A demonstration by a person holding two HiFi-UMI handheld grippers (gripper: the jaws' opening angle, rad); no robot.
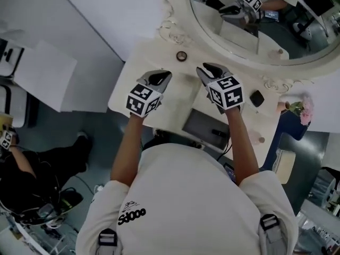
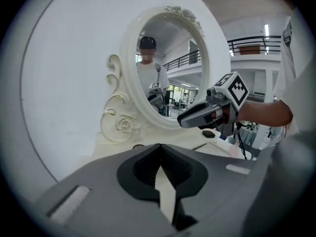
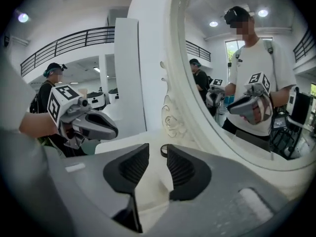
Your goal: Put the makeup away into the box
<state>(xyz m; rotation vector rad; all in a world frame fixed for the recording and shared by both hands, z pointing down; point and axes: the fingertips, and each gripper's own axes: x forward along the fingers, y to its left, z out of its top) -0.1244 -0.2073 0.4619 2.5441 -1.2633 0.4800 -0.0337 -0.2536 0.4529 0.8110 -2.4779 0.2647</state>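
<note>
Approach step: left claw (image 1: pixel 159 77) closed and empty, right claw (image 1: pixel 210 69) parted and empty, above the white bench (image 1: pixel 133 78). Next, likely reach the small round dark-rimmed jar (image 1: pixel 181 56).

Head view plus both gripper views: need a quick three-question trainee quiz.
1. True or false: the left gripper is shut on a makeup item.
2. The right gripper has its jaws: A) together; B) apart with nothing between them; C) clamped on a lipstick.
3. What lies on the vanity top just beyond the right gripper's jaws?

Key: 1 false, it is shut but empty. 2 B. 3 a small round item.
</note>
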